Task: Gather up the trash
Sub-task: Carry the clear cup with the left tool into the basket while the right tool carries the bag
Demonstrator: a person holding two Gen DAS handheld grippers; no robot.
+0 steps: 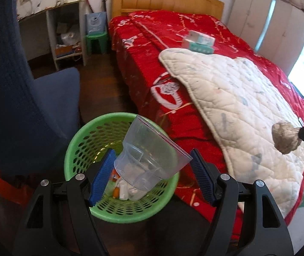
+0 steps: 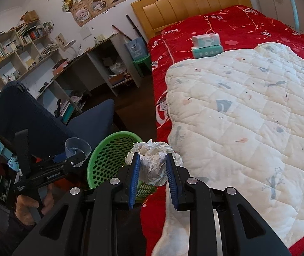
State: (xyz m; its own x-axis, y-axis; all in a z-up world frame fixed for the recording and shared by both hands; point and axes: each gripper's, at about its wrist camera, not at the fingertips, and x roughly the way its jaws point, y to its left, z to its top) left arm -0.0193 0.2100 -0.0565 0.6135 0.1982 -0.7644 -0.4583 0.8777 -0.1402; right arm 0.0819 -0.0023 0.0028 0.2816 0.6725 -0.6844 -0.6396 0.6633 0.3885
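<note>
A clear plastic cup (image 1: 149, 160) sits clamped between the blue pads of the left gripper (image 1: 152, 175), low in the left wrist frame, directly above a green perforated basket (image 1: 77, 147) already holding scraps. At lower centre of the right wrist frame, the right gripper (image 2: 153, 170) is clenched on a crumpled paper wad (image 2: 154, 160), beside the basket and the red-covered bed (image 2: 216, 23) with its white quilt (image 2: 248, 117).

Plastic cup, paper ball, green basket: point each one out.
plastic cup (image 1: 149, 153): left wrist view, its clear side wall.
paper ball (image 2: 153, 163): right wrist view, its crumpled middle.
green basket (image 1: 75, 145): left wrist view, its left rim.
</note>
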